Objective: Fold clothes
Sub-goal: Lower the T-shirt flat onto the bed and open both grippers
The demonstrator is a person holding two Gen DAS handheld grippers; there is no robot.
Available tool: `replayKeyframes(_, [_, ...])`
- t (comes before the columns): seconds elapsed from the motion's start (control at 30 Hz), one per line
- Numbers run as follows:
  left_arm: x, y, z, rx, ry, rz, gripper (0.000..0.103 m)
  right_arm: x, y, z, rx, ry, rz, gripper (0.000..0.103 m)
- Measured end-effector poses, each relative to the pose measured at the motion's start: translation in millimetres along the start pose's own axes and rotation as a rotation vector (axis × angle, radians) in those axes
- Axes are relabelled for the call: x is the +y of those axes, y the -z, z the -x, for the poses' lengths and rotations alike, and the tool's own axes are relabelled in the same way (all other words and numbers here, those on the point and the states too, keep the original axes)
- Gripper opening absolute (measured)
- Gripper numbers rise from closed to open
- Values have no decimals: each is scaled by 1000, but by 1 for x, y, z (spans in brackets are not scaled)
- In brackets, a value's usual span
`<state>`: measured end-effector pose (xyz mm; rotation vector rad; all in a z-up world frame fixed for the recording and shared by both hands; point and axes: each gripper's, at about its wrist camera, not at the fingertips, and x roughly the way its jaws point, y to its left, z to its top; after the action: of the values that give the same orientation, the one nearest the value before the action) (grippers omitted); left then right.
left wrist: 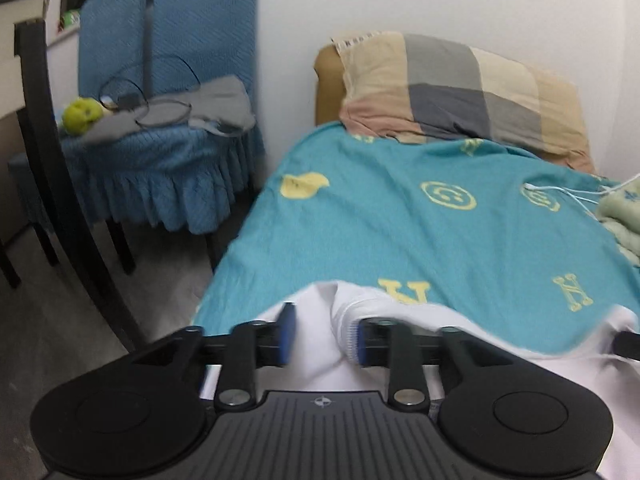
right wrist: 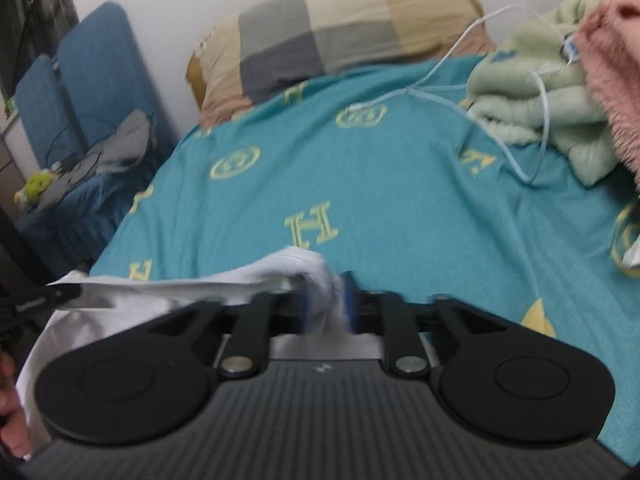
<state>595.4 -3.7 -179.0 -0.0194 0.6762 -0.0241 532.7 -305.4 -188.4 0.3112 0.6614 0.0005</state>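
A white garment (left wrist: 316, 344) lies at the near end of a bed with a teal sheet (left wrist: 400, 232). My left gripper (left wrist: 322, 336) has its blue pads apart with a bunch of the white cloth between them; the cloth touches the right pad, and there is a gap at the left pad. In the right wrist view my right gripper (right wrist: 326, 300) is shut on a bunched fold of the white garment (right wrist: 316, 276). The cloth stretches left from it to the left gripper's fingertip (right wrist: 60, 292).
A checked pillow (left wrist: 460, 88) lies at the head of the bed. Folded green blankets (right wrist: 536, 92), a pink fleece (right wrist: 616, 60) and a white cable (right wrist: 520, 152) sit at the right. Blue-covered chairs (left wrist: 168, 100) with grey cloth and a dark table frame (left wrist: 60, 184) stand left.
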Motion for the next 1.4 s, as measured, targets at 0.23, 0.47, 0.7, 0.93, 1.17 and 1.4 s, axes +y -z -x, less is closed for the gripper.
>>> replayKeyframes(0.23, [15, 0, 98, -34, 26, -29, 80, 0, -2, 80, 4, -54, -37, 75])
replayKeyframes(0.47, [13, 42, 250, -78, 59, -30, 83, -27, 35, 216, -52, -66, -170, 75])
replayKeyframes(0.7, [-2, 107, 374, -117, 85, -25, 83, -40, 77, 327, -84, -78, -238, 76])
replayKeyframes(0.93, [8, 177, 447, -125, 88, 9, 90, -70, 90, 381, -107, -99, -297, 76])
replayKeyframes(1.17, [9, 199, 447, -93, 91, 30, 90, -117, 108, 371, -39, -126, -503, 69])
replayKeyframes(1.4, [4, 204, 428, -60, 100, 39, 90, -135, 126, 319, 123, -122, -633, 61])
